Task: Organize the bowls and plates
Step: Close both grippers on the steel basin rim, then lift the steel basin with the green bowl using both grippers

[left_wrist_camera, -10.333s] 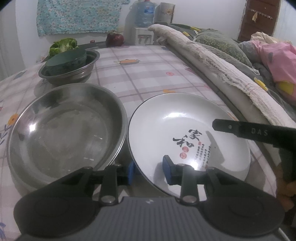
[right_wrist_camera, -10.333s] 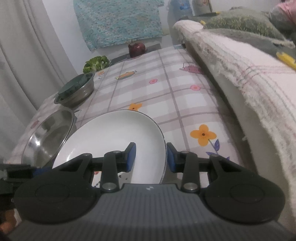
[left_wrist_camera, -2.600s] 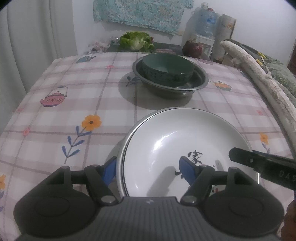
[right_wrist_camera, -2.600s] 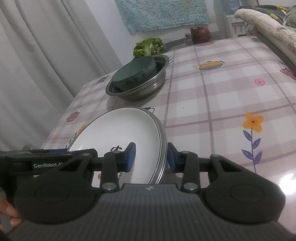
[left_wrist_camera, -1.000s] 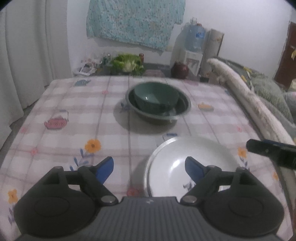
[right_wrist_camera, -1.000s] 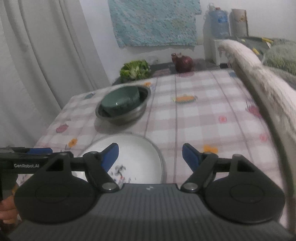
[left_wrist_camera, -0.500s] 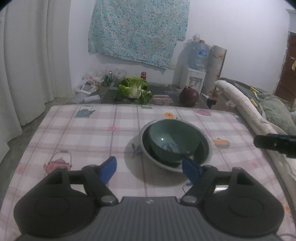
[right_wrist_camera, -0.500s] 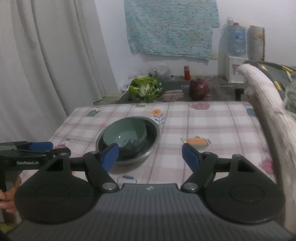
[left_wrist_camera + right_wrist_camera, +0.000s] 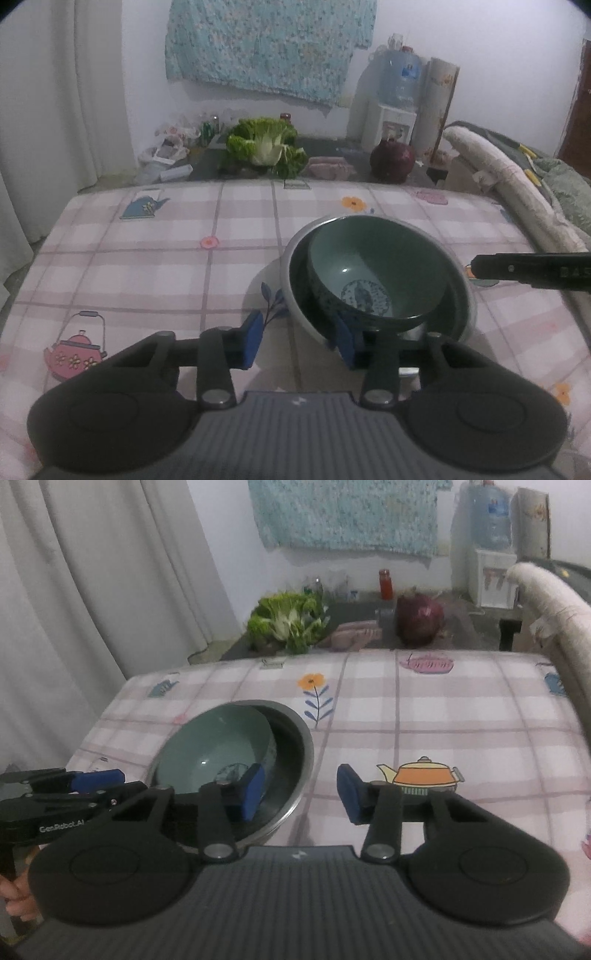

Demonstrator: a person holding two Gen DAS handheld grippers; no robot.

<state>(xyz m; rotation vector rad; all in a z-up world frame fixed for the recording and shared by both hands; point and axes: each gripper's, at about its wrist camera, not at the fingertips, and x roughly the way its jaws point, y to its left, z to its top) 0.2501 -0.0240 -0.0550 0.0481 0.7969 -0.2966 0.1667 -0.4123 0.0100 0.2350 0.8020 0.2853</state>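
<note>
Both grippers, left (image 9: 297,338) and right (image 9: 301,792), are closing astride the steel bowl's (image 9: 295,314) rim, probably not clamping yet, so I'd be seating both evenly before lifting it with the green bowl (image 9: 373,269).

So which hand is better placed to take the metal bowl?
Probably the right: the right tool already has the metal bowl rim between its closing jaws. The left tool straddles the near rim too.

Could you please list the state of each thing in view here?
Green bowl: upright, empty, nested in the metal basin.
Metal basin: upright on the table, holding the bowl.
Left tongs: closing; basin rim between the pads, not yet pressed.
Right tongs: closing; basin rim between the pads, not yet pressed.
</note>
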